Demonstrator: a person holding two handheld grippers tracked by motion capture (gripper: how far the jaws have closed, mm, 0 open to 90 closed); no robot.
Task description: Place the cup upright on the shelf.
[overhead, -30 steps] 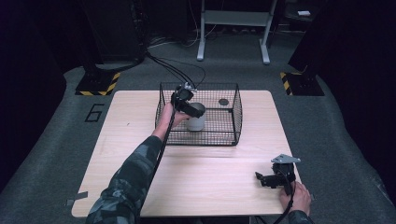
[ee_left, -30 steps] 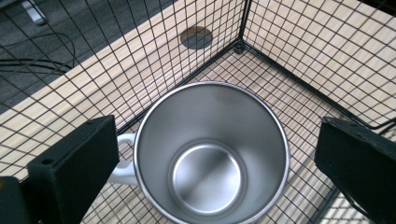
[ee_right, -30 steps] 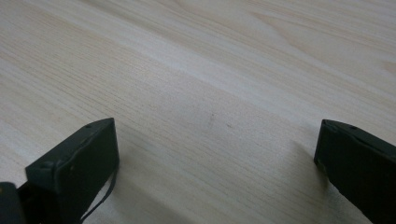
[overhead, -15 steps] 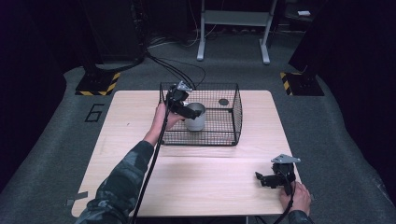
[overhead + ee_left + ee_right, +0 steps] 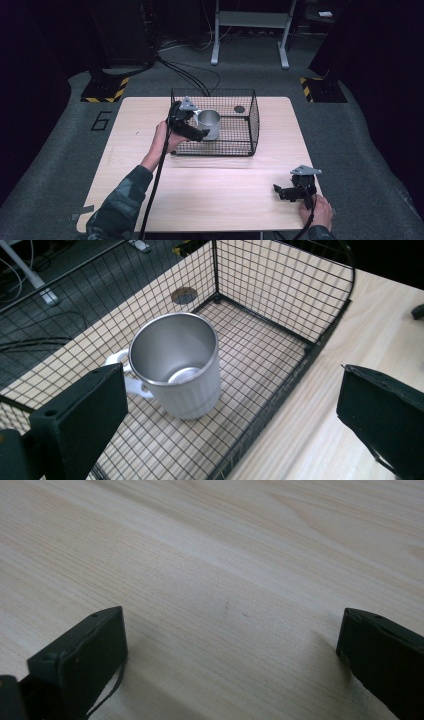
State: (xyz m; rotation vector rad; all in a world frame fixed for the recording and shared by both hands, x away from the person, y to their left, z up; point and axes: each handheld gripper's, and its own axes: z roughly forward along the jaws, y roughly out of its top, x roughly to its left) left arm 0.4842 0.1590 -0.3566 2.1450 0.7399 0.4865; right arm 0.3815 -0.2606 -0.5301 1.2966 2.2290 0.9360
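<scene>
A silver metal mug (image 5: 177, 372) with a white handle stands upright in the left half of a black wire basket (image 5: 280, 285). In the high view the mug (image 5: 210, 123) is just right of my left gripper (image 5: 199, 133), which hovers over the basket's (image 5: 252, 122) left front part. In the left gripper view the left gripper (image 5: 230, 415) is open wide, with the mug ahead of its jaws and apart from them. My right gripper (image 5: 278, 192) rests near the table's front right corner. It is open over bare wood (image 5: 230, 665), holding nothing.
The light wooden table (image 5: 220, 195) has free room in front of the basket and on its left side. A small dark round spot (image 5: 239, 109) shows through the mesh near the basket's far right corner. Cables trail from both grippers.
My left gripper has drawn back from above the mug, toward the person and a little left. The mug stays in place. The right gripper has not moved.
</scene>
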